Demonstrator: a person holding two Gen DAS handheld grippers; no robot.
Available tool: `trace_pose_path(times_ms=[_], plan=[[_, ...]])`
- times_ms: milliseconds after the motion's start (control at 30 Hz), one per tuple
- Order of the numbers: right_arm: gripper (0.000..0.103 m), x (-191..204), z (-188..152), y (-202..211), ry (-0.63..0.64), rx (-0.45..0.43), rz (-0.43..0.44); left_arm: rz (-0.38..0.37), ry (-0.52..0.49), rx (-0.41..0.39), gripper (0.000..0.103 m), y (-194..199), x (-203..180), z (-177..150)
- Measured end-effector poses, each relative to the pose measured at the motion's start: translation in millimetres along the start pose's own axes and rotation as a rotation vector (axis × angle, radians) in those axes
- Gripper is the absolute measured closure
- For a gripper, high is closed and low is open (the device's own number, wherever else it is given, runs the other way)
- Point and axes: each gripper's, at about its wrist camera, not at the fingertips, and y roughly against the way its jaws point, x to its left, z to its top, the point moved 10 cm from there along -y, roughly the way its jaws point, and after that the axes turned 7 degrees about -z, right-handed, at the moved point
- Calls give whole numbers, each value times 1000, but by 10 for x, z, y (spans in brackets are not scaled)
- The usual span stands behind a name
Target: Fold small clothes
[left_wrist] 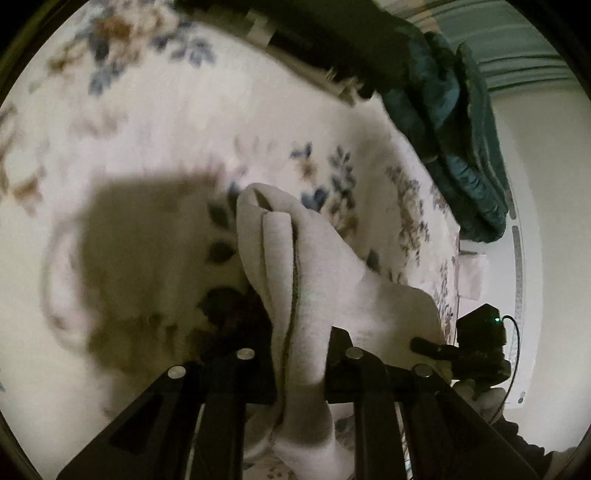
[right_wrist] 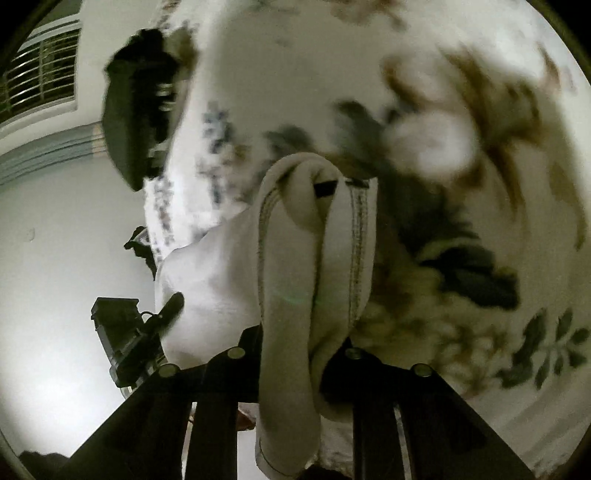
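Observation:
A small white garment (left_wrist: pixel 295 280) with a stitched hem is stretched between both grippers above a floral bedspread (left_wrist: pixel 147 129). My left gripper (left_wrist: pixel 301 354) is shut on one bunched edge of it. My right gripper (right_wrist: pixel 291 354) is shut on the other edge, where the cloth (right_wrist: pixel 295 240) folds over the fingers and shows a grey-stitched hem and a small dark tag. The right gripper also shows at the right of the left wrist view (left_wrist: pixel 476 347), and the left gripper shows at the left of the right wrist view (right_wrist: pixel 140 332). The fingertips are hidden by cloth.
The bedspread (right_wrist: pixel 461 129) has blue and brown flowers. A teal blanket (left_wrist: pixel 461 122) and a dark garment (left_wrist: pixel 332 33) lie at the bed's far edge; dark clothes (right_wrist: pixel 140 110) also show in the right wrist view. A white wall (right_wrist: pixel 55 221) and a barred window (right_wrist: pixel 40 74) lie beyond.

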Motion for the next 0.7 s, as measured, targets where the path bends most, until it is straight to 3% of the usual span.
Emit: trace_pose_path(times_ms=[200,400,600,700], plan=[[84,1009,484,403,105,-64,35,-10,-39,-111,90,547,-400,800],[84,2244,1498,438,224,-145,55,9,-122,-230,90,942,-702,2067],[84,3215,2637,220,304,-222,32,58,-182,-333,90,1136,-610,3429],[84,3470,3093,-38,322,-242,-32,157,-219,-326,86,1027,-395,3901]])
